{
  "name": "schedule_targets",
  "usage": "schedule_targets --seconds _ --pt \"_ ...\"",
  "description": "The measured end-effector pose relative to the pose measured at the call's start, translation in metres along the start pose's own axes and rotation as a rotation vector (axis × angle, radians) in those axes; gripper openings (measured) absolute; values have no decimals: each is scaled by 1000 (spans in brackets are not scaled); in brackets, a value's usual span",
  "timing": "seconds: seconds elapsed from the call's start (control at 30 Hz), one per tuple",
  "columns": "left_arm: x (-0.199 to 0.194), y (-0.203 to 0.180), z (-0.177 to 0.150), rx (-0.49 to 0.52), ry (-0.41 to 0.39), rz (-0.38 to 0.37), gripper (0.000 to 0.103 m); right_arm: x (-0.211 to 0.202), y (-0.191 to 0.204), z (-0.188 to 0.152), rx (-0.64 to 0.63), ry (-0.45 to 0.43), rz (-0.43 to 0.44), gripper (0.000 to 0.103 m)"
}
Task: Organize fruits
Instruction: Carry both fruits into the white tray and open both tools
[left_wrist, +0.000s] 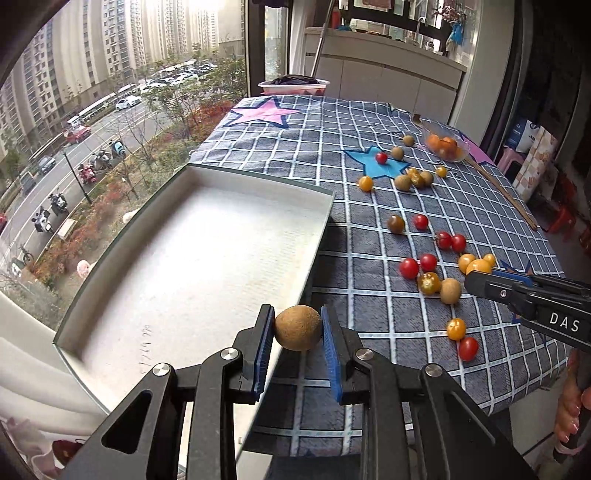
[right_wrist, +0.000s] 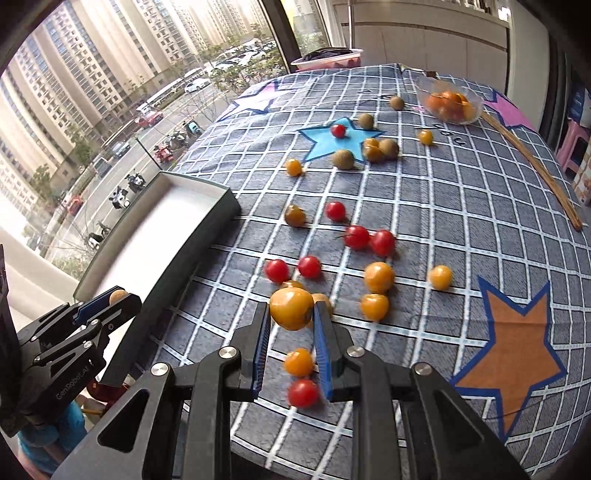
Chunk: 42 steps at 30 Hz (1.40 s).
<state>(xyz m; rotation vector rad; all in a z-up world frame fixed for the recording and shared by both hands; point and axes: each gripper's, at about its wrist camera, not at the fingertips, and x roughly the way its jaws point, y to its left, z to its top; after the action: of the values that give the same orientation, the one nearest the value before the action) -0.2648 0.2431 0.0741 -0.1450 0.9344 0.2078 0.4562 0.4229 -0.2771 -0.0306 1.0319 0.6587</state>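
My left gripper (left_wrist: 297, 328) is shut on a small brown kiwi-like fruit (left_wrist: 297, 327), held above the near right edge of the white tray (left_wrist: 207, 254). In the right wrist view that left gripper (right_wrist: 119, 295) shows at the lower left with the brown fruit (right_wrist: 118, 295) between its tips. My right gripper (right_wrist: 291, 309) is shut on a yellow-orange tomato (right_wrist: 291, 308), lifted above the checked cloth (right_wrist: 461, 229); in the left wrist view it (left_wrist: 476, 275) enters from the right. Red tomatoes (right_wrist: 356, 237), yellow ones (right_wrist: 378, 277) and brown fruits (right_wrist: 343, 158) lie scattered on the cloth.
A clear bowl (right_wrist: 451, 99) of orange fruits stands at the far right, beside a long wooden stick (right_wrist: 535, 173). A pink basin (right_wrist: 328, 59) sits at the far table end. A large window (left_wrist: 92, 110) runs along the left. A hand (left_wrist: 570, 417) shows at the lower right.
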Motion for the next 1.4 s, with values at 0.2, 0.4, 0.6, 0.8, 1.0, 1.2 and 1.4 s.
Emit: schedule_targets --seconds 0.2,0.4,0.6,0.8,1.0,1.2,1.4 --pt "8 60 -4 -90 9 99 28 27 59 15 -83 41 59 25" --pt "30 99 -5 -122 33 185 28 54 116 27 -168 67 89 25" --pt "49 113 -14 -136 82 209 28 92 146 33 -230 123 65 25" --pt "42 112 -21 -135 68 191 28 119 144 29 -251 187 33 25" --pt "46 109 -21 -129 51 187 28 120 149 31 -294 182 -10 27" --pt "48 110 -21 -130 48 194 54 122 150 35 -301 185 7 40" --pt "45 102 -25 -109 25 192 85 113 149 42 -285 142 29 64"
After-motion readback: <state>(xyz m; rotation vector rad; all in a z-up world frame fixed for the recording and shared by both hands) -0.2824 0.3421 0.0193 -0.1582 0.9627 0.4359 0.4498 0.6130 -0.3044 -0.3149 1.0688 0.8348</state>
